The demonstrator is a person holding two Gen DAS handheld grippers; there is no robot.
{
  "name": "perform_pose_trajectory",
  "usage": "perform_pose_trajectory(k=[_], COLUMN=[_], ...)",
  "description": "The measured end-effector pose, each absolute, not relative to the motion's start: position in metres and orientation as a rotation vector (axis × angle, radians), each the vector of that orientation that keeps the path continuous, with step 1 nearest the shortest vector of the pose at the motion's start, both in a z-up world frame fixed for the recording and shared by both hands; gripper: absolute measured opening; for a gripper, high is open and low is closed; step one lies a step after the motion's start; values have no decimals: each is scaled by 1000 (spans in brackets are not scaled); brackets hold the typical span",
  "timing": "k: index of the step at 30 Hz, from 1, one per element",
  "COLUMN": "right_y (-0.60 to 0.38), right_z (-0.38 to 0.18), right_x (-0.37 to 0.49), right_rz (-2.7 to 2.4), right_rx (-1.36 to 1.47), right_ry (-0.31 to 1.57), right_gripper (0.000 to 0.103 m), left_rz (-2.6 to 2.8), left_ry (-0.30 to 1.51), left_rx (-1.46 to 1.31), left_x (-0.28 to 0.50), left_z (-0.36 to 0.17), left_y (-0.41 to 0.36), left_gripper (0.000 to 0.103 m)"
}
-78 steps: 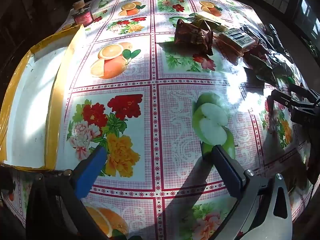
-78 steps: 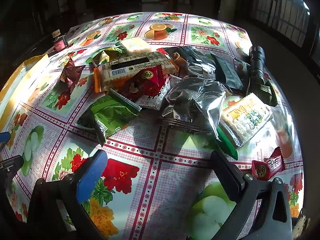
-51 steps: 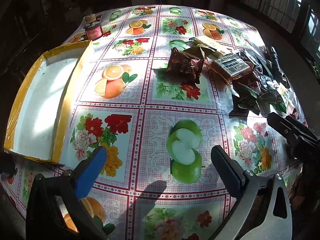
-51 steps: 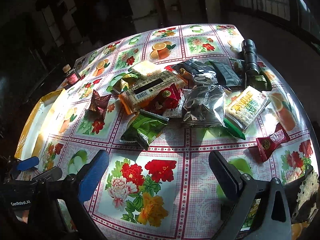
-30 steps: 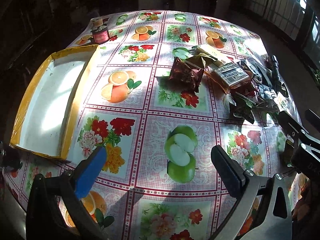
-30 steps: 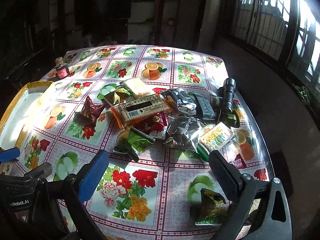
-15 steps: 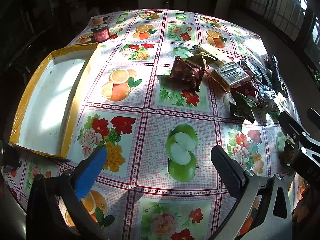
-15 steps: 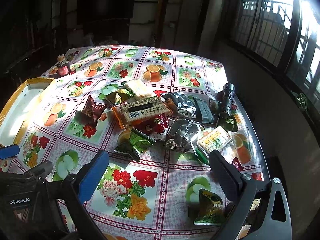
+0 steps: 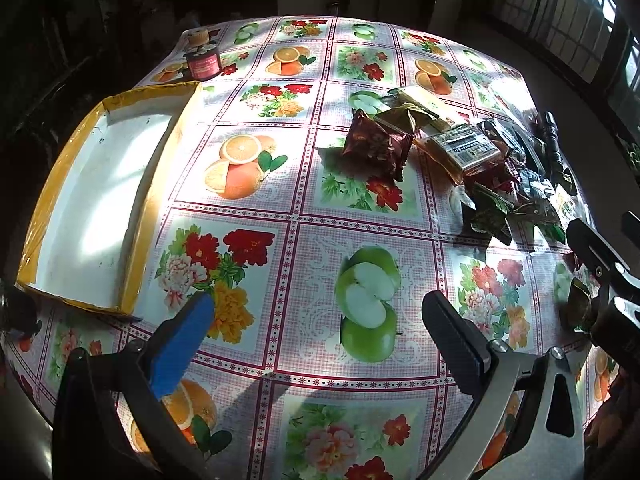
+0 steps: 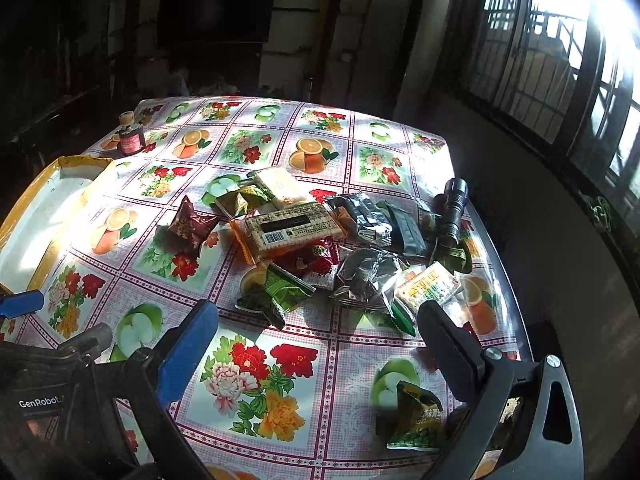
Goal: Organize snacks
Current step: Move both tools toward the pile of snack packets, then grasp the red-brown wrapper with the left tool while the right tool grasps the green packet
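A heap of snack packets (image 10: 320,240) lies on the right half of the flowered tablecloth; in the left wrist view it is at the far right (image 9: 472,152). A dark red packet (image 9: 376,144) sits apart at the heap's left (image 10: 186,228). A green pea packet (image 10: 418,420) lies alone near the front edge. A shallow white tray with yellow rim (image 9: 140,224) stands at the left (image 10: 44,256). My left gripper (image 9: 316,320) is open and empty above the cloth. My right gripper (image 10: 316,328) is open and empty, in front of the heap.
A small red-labelled bottle (image 9: 202,62) stands at the far left behind the tray (image 10: 130,136). A black flashlight (image 10: 454,208) lies at the heap's right side. The table edge drops off at the right and front; dark furniture surrounds the table.
Both grippers have risen and drawn back from the table, so more of it shows. The right gripper has moved furthest from the heap. Nothing was picked up.
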State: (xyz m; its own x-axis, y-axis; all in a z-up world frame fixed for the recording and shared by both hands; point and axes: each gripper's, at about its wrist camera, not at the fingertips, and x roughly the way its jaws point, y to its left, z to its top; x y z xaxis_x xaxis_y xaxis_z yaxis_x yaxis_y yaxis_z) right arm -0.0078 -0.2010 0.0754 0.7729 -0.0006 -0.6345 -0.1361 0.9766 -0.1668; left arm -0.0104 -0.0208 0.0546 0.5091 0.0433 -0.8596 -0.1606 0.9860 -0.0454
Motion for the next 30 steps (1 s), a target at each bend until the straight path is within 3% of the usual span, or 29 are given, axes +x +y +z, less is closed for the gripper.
perform_pose_trajectory(k=[6,13,17,22,30], right_y=[-212,-257,-277,-284,-247], right_z=[77,77,69,54,29], right_x=[-7,-5,-5,1,32], right_rz=[148,347,378,342,424], right_rx=[-125,187,286,275,217], right_ry=[666,632,632,677,786], right_gripper=[100,100,93,75,73], left_rz=[132,167,168,151,125], left_ry=[1018,969,973,1000,1023], left_rx=[-109,-57,-54,-59,-83], left_x=[-7,5,17,35,89], left_z=[57,70,69,58,47], left_y=[-20,-23,-19,-16,-18], left_gripper=[103,103,103,103,103])
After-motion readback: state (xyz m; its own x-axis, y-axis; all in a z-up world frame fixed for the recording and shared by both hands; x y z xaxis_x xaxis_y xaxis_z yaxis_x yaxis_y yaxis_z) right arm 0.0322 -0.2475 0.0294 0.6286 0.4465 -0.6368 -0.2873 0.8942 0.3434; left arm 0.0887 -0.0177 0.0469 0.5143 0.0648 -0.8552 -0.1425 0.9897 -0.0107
